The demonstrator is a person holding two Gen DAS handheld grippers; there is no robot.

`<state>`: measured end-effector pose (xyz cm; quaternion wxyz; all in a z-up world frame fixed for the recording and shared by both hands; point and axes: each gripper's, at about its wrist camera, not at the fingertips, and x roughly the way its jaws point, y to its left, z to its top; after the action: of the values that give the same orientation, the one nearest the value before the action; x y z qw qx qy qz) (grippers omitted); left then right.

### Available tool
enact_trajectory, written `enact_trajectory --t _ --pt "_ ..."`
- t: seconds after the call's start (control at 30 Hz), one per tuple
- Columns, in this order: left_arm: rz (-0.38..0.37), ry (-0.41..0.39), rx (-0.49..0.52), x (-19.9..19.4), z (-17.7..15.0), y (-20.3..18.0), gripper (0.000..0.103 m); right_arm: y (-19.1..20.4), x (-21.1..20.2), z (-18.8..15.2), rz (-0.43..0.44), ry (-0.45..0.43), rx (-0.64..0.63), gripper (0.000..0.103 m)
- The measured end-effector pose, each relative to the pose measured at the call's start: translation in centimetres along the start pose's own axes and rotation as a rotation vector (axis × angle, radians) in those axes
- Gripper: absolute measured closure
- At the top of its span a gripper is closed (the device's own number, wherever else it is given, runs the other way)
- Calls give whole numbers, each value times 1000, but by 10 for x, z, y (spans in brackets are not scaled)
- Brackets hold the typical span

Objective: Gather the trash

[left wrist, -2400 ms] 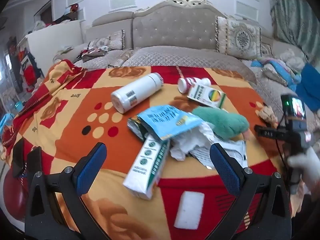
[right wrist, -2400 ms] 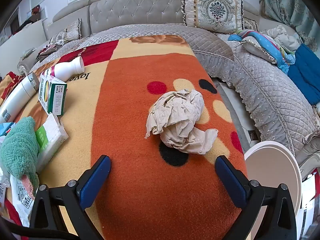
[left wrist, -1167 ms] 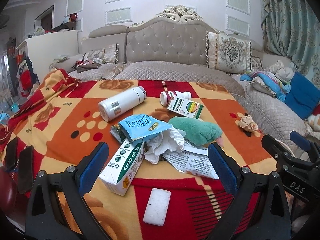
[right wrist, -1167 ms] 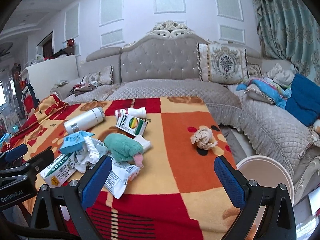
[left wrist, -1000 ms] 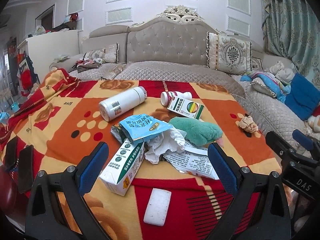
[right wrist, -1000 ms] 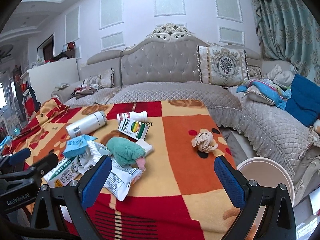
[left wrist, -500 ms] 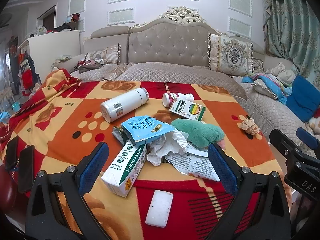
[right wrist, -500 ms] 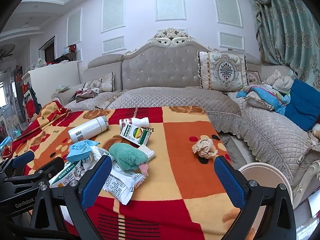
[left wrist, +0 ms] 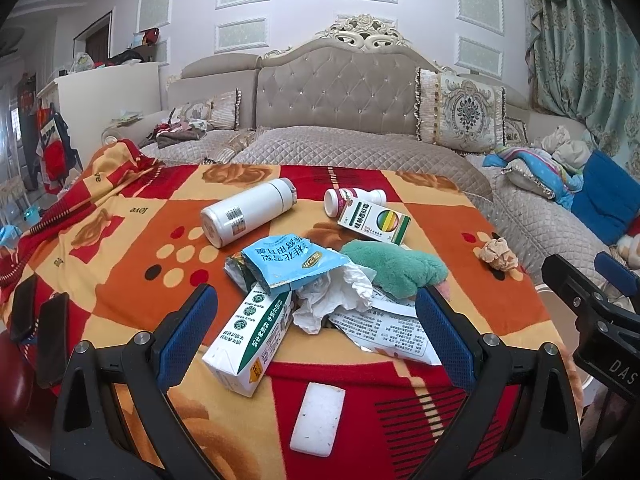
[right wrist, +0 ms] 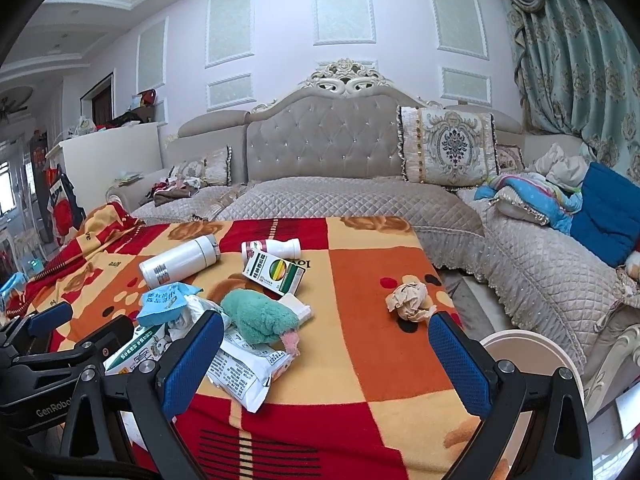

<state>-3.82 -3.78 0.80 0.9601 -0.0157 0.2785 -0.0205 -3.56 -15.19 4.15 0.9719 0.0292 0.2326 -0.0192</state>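
Trash lies on a patterned blanket point(left wrist: 120, 280): a blue snack bag point(left wrist: 292, 264), a crumpled white tissue point(left wrist: 332, 300), a green-and-white carton point(left wrist: 252, 336), a printed wrapper point(left wrist: 388, 332) and a crumpled beige paper ball point(left wrist: 496, 252), which also shows in the right wrist view point(right wrist: 410, 302). My left gripper point(left wrist: 316, 336) is open and empty, held back from the pile. My right gripper point(right wrist: 324, 360) is open and empty, near the blanket's front edge. A round white bin point(right wrist: 532, 356) stands on the floor at the right.
A white flask point(left wrist: 248, 212), a small pill bottle point(left wrist: 352, 198), a medicine box point(left wrist: 374, 222), a green plush toy point(left wrist: 396, 268) and a white pad point(left wrist: 318, 420) also lie on the blanket. Two phones point(left wrist: 52, 336) lie at its left edge. A tufted headboard and cushions stand behind.
Both grippers have pulled back and risen a little from the blanket, so more of the room shows. Nothing on the blanket has moved. Both grippers stay open.
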Motion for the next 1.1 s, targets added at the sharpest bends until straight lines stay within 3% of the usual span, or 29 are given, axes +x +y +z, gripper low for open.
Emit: enact_trajectory --t 1.1 --pt "0 -2 0 0 0 0 4 2 -2 0 -10 3 -24 1"
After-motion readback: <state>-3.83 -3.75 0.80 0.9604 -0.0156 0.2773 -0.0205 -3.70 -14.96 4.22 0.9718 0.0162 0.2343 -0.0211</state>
